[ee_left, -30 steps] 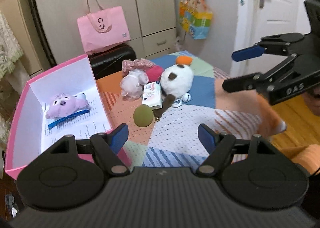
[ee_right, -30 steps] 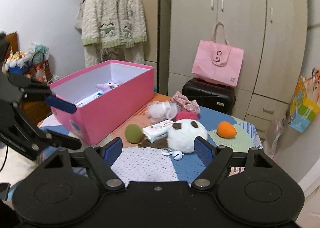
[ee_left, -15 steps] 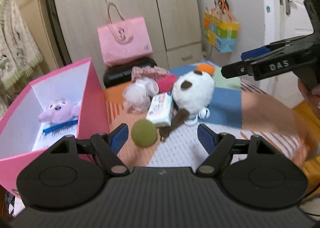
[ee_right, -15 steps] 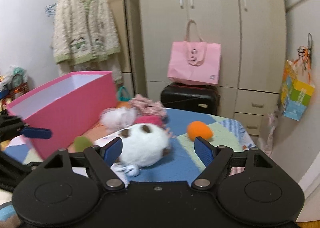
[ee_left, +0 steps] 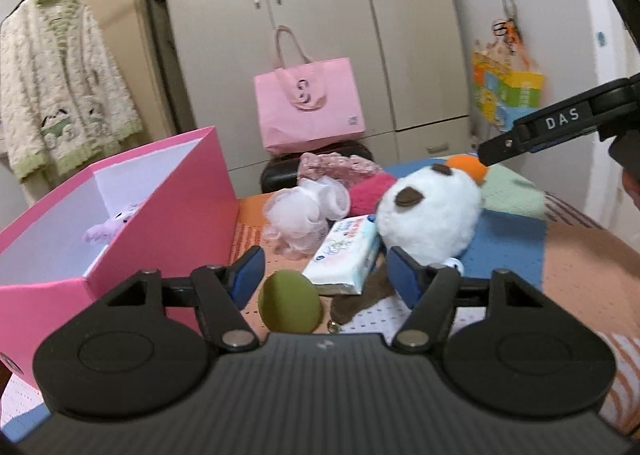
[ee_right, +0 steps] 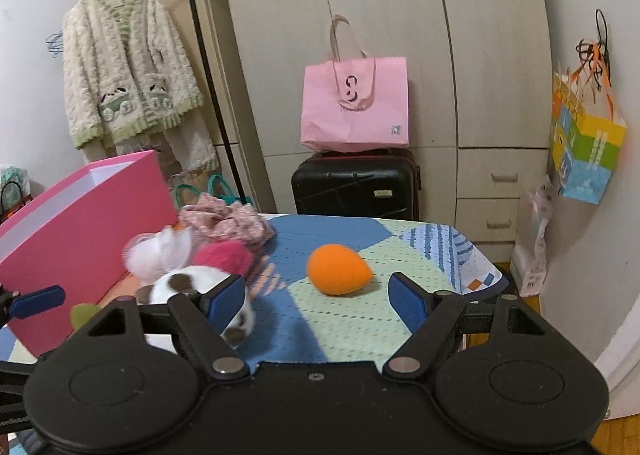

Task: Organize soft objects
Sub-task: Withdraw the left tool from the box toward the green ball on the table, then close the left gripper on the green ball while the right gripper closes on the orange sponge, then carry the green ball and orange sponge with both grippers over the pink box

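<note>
Since a second ago you've dropped both grippers lower and closer to the pile, so the pink box (ee_left: 168,223) now sits higher in your left view and you can barely see into it; only a bit of the purple plush (ee_left: 110,225) peeks over the wall.

Your left gripper (ee_left: 326,275) points slightly down at the green sponge egg (ee_left: 289,308), which sits between the two blue pads. The jaws are closing but the pads aren't touching it yet. Your right gripper (ee_right: 318,299) is spread wide with nothing in it, tilted down toward the orange sponge egg (ee_right: 338,269), which lies just ahead of the jaws.

Relative to the pink box: the green egg is right beside its near corner, the tissue pack (ee_left: 346,255) and white plush (ee_left: 428,211) a bit further out, and the mesh puff (ee_left: 298,215), the magenta pom (ee_left: 370,191) and the floral scrunchie (ee_left: 336,169) behind those. Everything's on the patchwork cloth (ee_right: 360,319).

Behind the table there's a black suitcase (ee_right: 354,185) with a pink tote (ee_right: 356,107) on top, in front of the wardrobe (ee_right: 380,15).
</note>
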### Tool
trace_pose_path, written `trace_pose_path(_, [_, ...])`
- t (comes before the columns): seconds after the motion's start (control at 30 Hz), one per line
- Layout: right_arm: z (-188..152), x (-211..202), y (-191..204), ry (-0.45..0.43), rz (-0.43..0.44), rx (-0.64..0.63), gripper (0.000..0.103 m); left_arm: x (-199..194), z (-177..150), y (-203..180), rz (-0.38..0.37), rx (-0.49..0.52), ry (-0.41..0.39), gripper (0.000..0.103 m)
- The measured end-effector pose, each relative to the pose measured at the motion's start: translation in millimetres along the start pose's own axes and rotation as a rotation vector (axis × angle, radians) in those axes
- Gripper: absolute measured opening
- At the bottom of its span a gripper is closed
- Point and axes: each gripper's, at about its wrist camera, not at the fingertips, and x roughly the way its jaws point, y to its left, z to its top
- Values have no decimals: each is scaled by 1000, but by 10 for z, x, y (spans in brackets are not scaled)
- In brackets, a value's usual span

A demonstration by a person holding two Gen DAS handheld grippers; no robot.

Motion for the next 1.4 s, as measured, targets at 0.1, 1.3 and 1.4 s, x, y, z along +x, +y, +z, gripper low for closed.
trace_pose_path(0.1, [42, 126, -43, 21, -5, -13, 82, 30, -7, 7, 33, -34, 14, 49])
trace_pose_path(1.3, [-91, 218, -3, 48, -35, -19, 48, 141, -71, 181, 21, -153, 134, 35])
trace_pose_path(1.4, [-165, 99, 54, 43, -40, -28, 48, 90, -82, 189, 2, -158, 138, 35])
